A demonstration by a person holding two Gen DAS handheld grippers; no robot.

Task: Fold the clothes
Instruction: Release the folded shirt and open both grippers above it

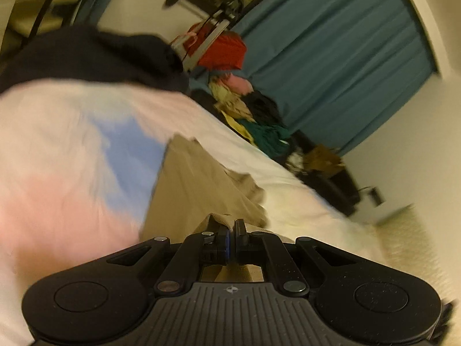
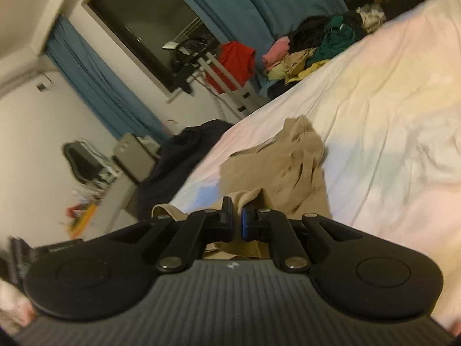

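Evidently, folding is being begun only: the tan garment (image 2: 291, 164) is being held crumpled and unfolded near the bed's (image 2: 389, 121) side edge, one hem pinched by the left gripper (image 1: 231, 232), another by the right gripper (image 2: 237, 216). A clothes pile (image 2: 319, 49) is awaiting at the far edge.

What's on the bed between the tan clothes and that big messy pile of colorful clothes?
Nothing, just bare white sheet. The right wrist view shows it best: the tan garment lies apart from the colorful pile, with only wrinkled bedding between them.
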